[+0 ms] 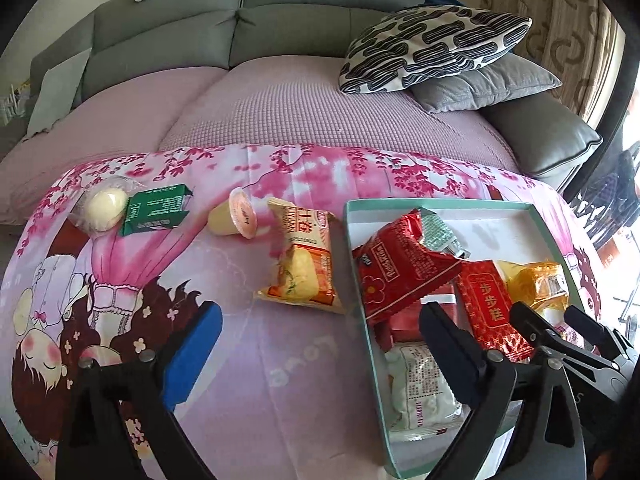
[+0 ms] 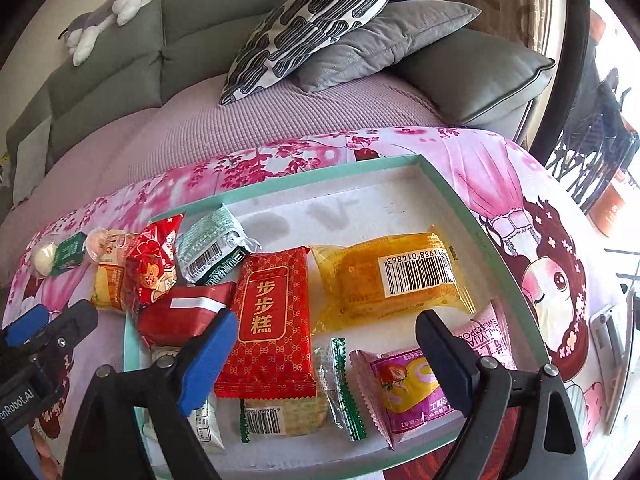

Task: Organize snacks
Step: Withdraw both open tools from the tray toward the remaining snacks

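A teal-rimmed tray holds several wrapped snacks: a red packet with gold characters, a yellow cake packet, a red packet, a pink-purple packet and a white packet. Left of the tray, on the cloth, lie an orange cake packet, a jelly cup, a green packet and a round cream bun. My left gripper is open over the cloth at the tray's left rim and holds nothing. My right gripper is open above the tray's snacks and holds nothing.
A pink cartoon-print cloth covers the surface. Behind it stands a grey sofa with a purple cover, a patterned pillow, a grey pillow and a plush toy. The far half of the tray is bare white.
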A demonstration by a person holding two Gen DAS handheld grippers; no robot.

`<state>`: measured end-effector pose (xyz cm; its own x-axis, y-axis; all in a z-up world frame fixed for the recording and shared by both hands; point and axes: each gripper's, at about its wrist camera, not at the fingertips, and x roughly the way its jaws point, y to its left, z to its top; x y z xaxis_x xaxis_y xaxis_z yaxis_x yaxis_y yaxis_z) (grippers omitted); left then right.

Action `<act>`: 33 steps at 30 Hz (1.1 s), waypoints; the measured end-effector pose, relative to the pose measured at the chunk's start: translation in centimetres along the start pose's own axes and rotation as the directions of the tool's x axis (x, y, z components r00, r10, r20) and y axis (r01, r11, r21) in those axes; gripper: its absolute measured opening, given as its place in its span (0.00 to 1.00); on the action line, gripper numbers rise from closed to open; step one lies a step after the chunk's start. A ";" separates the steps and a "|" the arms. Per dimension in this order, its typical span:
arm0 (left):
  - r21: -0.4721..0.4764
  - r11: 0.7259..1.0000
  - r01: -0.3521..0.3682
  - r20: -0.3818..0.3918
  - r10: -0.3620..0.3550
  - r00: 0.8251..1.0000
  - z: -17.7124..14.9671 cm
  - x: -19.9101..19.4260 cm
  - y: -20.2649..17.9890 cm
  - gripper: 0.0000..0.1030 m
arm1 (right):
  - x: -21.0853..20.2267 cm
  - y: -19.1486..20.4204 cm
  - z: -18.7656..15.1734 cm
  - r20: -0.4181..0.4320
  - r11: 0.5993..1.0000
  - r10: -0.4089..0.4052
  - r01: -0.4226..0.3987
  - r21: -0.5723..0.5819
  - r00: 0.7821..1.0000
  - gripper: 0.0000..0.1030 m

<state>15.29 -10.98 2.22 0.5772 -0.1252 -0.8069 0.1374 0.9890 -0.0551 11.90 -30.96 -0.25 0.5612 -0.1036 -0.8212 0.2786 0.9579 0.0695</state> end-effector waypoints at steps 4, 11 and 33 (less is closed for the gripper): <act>-0.015 1.000 -0.027 0.005 0.028 1.000 -0.4 0.0 1.0 0.98 | -0.2 0.4 -0.1 0.009 1.000 -0.001 0.001 -0.011 1.000 1.00; -0.045 0.999 -0.025 0.059 0.028 0.998 -0.7 -0.8 2.1 0.98 | -0.4 1.1 -0.2 0.006 1.000 0.017 -0.017 -0.007 1.000 1.00; -0.142 0.988 -0.055 0.113 0.072 0.991 -1.2 -1.4 6.9 0.98 | -0.5 5.7 -1.5 -0.013 0.986 0.133 -0.134 -0.101 0.991 1.00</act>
<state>14.42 -3.92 2.25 0.6730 -0.0621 -0.7370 -0.0105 0.9956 -0.0934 12.03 -25.04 -0.27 0.5828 0.0284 -0.8121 0.1208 0.9853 0.1212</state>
